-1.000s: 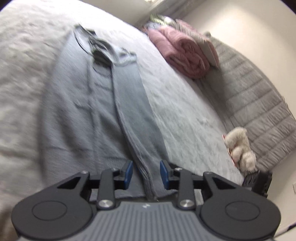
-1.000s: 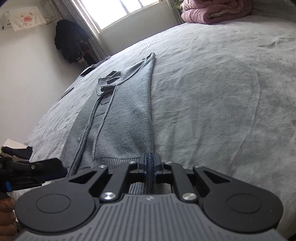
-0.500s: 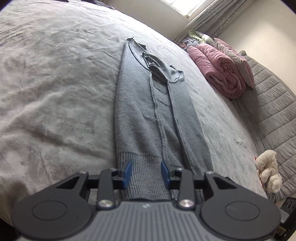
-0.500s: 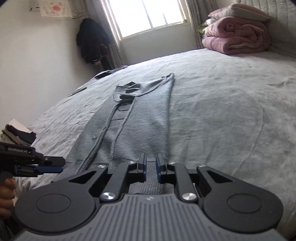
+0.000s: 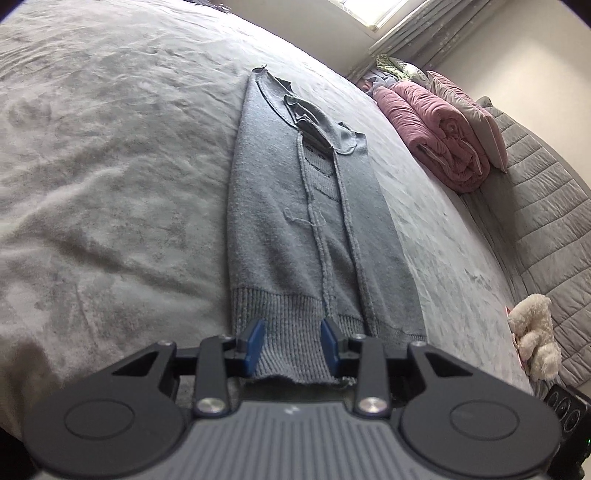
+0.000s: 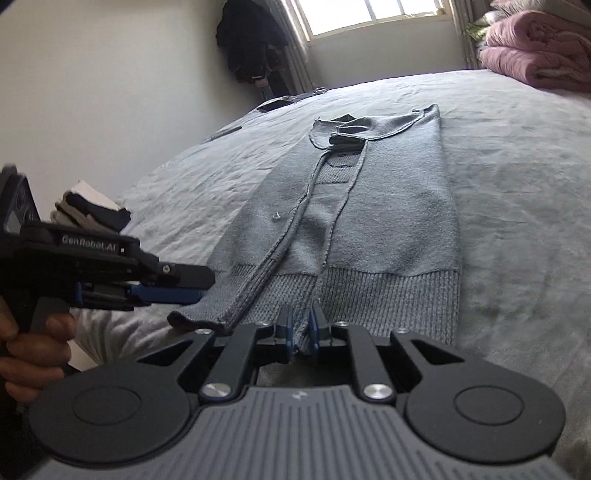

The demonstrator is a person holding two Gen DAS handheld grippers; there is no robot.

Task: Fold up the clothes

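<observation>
1. My left claw (image 5: 291, 345) is partly open. The ribbed bottom edge of the grey knitted sweater (image 5: 306, 221) lies between its blue pads (image 5: 255, 345), and I cannot tell if they pinch it.
2. My right claw (image 6: 300, 332) is almost closed. A small fold of the ribbed edge sits in the thin gap, but I cannot tell if the pads press it.
3. In the right view I see my left claw from the side, held in a hand (image 6: 33, 350), at the sweater's left bottom corner.
4. The sweater lies flat on the bed with the grey fuzzy cover (image 5: 110, 166). It is long and narrow. Its bottom edge is by me and its neck points away, toward the window (image 6: 369, 14).
5. I count one sweater, two claws, one pink rolled quilt (image 5: 439, 136) and one white fluffy toy (image 5: 533, 332).
</observation>
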